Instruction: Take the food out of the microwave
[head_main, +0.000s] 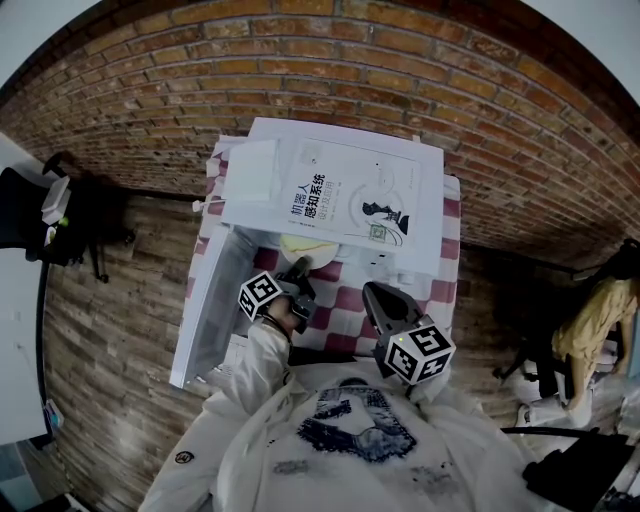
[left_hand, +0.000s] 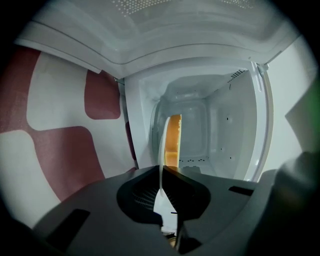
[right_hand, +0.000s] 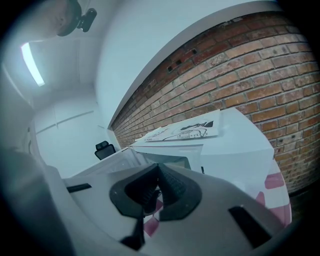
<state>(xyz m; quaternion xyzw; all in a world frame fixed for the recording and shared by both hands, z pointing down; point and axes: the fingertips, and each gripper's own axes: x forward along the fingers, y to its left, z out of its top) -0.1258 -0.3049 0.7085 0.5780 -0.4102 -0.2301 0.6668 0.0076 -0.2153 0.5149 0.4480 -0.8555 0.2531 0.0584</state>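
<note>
My left gripper (head_main: 298, 268), rolled sideways and dipped slightly, is clamped on the rim of the plate (left_hand: 161, 165) holding the food (left_hand: 173, 140) inside the open microwave (left_hand: 210, 125), and this thin edge grip could let it tilt and spill, while my right gripper (right_hand: 156, 170) waits clenched, empty.

My head camera looks steeply down on the microwave (head_main: 426, 165). The camera on my left claw (head_main: 297, 270) peers close into its cavity; that on my right claw (head_main: 378, 296), farther back, faces its front and the brick wall (head_main: 400, 70).
</note>
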